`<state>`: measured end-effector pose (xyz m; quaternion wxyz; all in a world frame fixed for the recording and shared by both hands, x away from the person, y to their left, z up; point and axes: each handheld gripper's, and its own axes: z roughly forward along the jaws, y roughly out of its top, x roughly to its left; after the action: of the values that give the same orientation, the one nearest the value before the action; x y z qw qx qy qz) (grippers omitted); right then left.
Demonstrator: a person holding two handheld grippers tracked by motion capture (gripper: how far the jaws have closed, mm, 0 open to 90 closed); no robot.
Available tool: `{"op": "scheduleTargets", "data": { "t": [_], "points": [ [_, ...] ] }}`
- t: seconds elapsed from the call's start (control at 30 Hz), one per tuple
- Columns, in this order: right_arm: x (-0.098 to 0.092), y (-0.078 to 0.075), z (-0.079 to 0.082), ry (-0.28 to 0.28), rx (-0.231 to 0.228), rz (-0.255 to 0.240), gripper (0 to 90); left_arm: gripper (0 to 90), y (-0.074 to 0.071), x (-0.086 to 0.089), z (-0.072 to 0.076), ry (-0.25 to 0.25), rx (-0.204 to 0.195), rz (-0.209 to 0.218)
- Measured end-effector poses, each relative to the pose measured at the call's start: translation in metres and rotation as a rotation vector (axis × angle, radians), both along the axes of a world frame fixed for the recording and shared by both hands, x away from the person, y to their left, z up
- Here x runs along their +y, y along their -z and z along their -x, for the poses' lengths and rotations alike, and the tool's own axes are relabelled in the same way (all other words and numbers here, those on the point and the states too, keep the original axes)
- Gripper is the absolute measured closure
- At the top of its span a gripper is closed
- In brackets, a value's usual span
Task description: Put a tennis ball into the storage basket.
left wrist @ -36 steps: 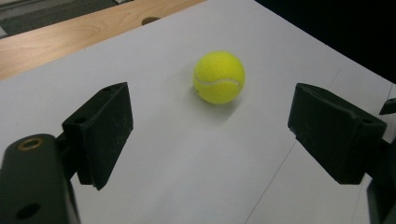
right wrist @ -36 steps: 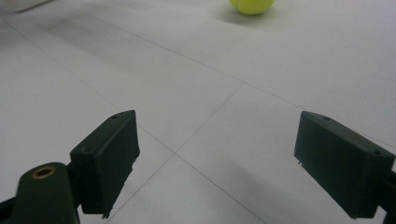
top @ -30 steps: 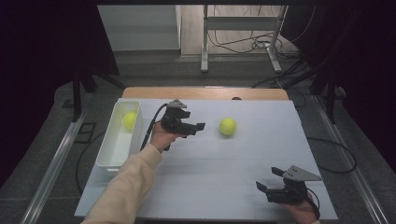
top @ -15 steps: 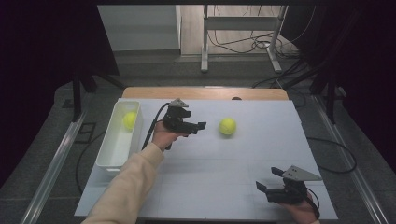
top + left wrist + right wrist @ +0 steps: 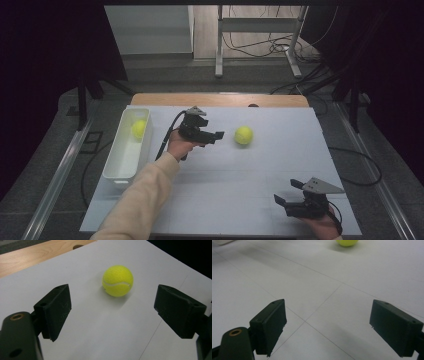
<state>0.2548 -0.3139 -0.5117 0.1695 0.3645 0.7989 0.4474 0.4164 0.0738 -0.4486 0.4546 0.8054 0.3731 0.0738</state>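
A yellow tennis ball [image 5: 243,135] lies on the white table sheet, right of centre toward the back. My left gripper [image 5: 219,135] is held just left of it, jaws pointing at the ball and open, with a small gap to it. In the left gripper view the ball [image 5: 117,280] sits ahead of the open gripper [image 5: 111,310], beyond the fingertips and untouched. A second tennis ball [image 5: 139,129] rests inside the white bin [image 5: 120,165] at the left. My right gripper [image 5: 287,192] rests near the table's front right corner, open and empty [image 5: 325,326]; the ball [image 5: 347,242] lies far ahead of it.
The white sheet [image 5: 240,185] covers most of the table; a strip of bare wood [image 5: 220,99] shows along the far edge. The bin stands along the left edge. Cables and a metal stand are on the floor beyond the table.
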Motion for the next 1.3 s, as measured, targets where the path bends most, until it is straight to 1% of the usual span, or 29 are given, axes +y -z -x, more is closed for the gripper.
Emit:
{"op": "scheduleTargets", "data": {
  "t": [0.33,0.43,0.7,1.1,1.23,1.3],
  "points": [
    [0.0,0.0,0.0,-0.002,0.0,-0.002,14.4,15.0,0.0,-0.01,-0.004,0.013,0.003,-0.007],
    [0.0,0.0,0.0,-0.002,0.0,-0.003,14.4,15.0,0.001,-0.013,-0.005,0.012,0.006,-0.002],
    [0.0,0.001,0.0,-0.003,0.001,-0.007,14.4,15.0,0.002,-0.018,-0.01,0.014,0.01,-0.01],
    [0.0,0.001,-0.001,-0.003,-0.001,-0.007,14.3,15.0,0.004,-0.025,-0.016,0.008,0.015,-0.01],
    [0.0,0.001,-0.001,-0.003,0.0,-0.007,14.3,15.0,0.007,-0.031,-0.018,0.017,0.013,-0.028],
    [0.0,0.001,-0.001,-0.004,-0.001,-0.007,14.3,15.0,0.008,-0.034,-0.019,0.019,0.013,-0.029]
  ]
}}
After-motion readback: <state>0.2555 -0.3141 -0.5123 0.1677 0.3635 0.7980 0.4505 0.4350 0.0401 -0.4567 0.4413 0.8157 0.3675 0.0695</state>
